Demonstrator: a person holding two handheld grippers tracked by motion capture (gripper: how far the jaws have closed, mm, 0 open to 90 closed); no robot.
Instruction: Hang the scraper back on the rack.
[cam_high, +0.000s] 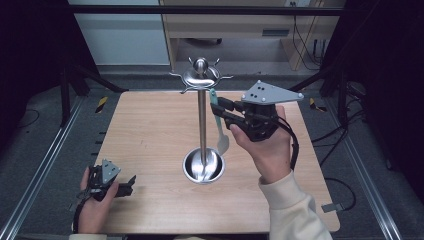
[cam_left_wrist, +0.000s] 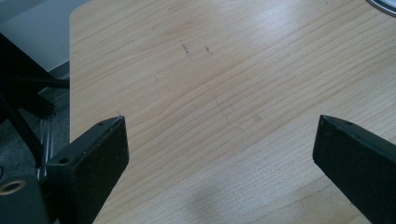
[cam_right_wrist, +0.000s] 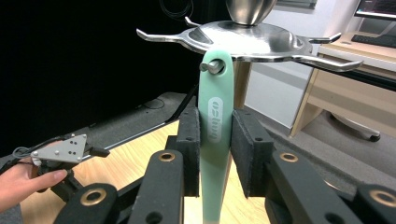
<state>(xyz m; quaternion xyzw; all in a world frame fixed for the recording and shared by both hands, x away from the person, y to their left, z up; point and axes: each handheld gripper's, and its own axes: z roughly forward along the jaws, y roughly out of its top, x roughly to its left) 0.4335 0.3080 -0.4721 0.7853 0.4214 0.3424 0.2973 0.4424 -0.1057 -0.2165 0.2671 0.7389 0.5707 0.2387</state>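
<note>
On the wooden table (cam_high: 150, 130), the left gripper (cam_high: 131, 179) rests with jaws spread and empty near the front-left corner, while right of the steel stand (cam_high: 202, 120) the right gripper (cam_high: 218, 108) clamps the green spatula (cam_right_wrist: 215, 121), hanging upright from a hook (cam_right_wrist: 212, 66), far nearer this hand.

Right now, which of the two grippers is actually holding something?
The right gripper: its jaws are closed on the handle of the green utensil hanging from the metal stand. The left gripper rests open on the table, gripping nothing.
</note>
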